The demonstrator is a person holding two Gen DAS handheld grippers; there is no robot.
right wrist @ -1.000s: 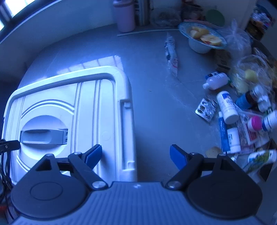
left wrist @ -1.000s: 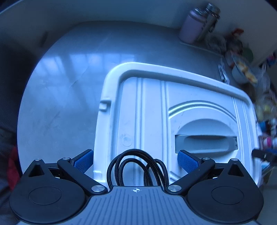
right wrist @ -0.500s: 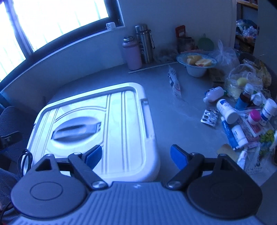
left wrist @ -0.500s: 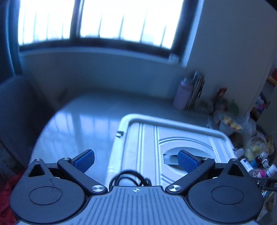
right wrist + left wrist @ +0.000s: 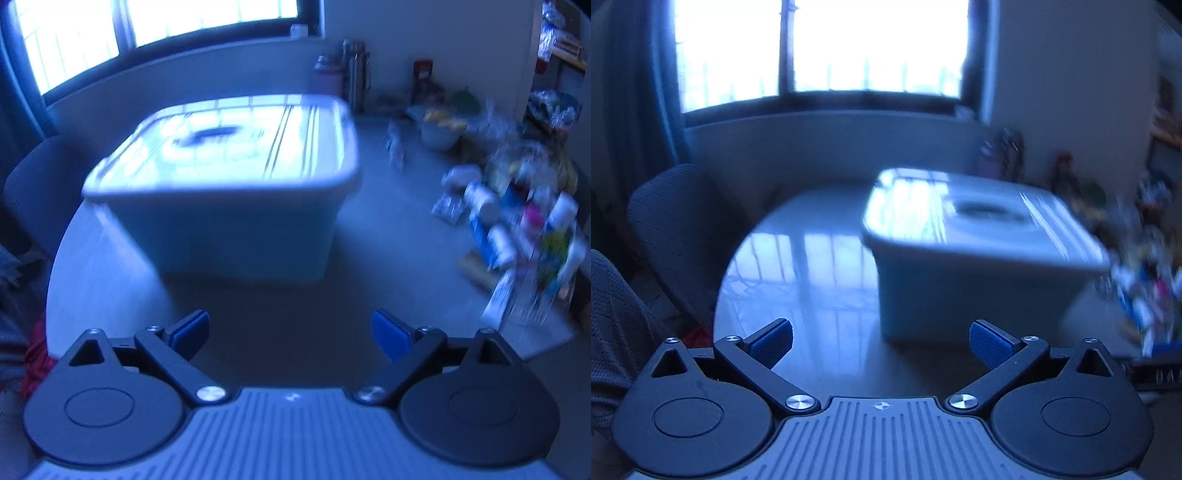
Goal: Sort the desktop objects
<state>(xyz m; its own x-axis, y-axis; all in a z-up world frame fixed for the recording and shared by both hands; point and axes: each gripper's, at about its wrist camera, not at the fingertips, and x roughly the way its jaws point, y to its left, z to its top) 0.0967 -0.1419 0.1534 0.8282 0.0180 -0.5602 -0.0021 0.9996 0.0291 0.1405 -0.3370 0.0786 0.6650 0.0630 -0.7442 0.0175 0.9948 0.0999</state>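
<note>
Both views blurred. Left gripper (image 5: 881, 343) jaws wide apart, nothing between, bare table (image 5: 798, 280) beneath. Storage box (image 5: 225, 184), lid on, centre-left of right view. Right gripper (image 5: 290, 334) jaws just widened, empty. Bottles and packets (image 5: 517, 221) heaped at right edge.

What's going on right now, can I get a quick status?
Left gripper open, empty. Right gripper open, empty, jaws just widened. Storage box lid on; bottles still unsorted at right. Nothing blocking.
</note>
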